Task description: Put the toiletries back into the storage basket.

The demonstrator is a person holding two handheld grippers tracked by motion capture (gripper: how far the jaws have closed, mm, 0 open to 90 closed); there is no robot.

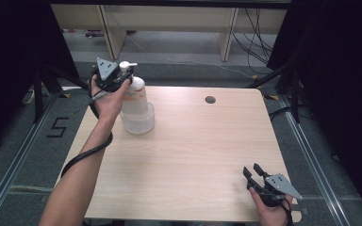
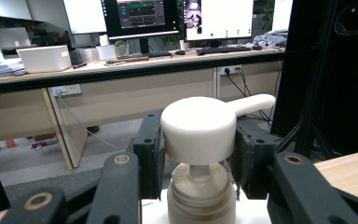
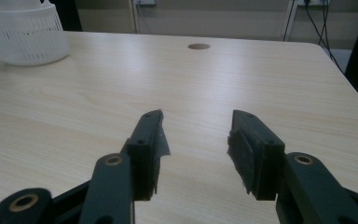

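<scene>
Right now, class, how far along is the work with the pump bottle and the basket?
Done: the pump bottle stands upright in the white mesh basket at the table's far left. In hand: the left gripper has its jaws closed on the white pump head. Left: what follows with the pump isn't evident; the right gripper waits open and empty over bare tabletop at the near right.

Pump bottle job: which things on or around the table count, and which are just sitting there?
In the job:
- left gripper, jaws either side of the pump head
- pump bottle
- white mesh basket that the bottle stands in

Just there:
- right gripper, open, over bare table
- cable hole
- monitors on the far desk
</scene>
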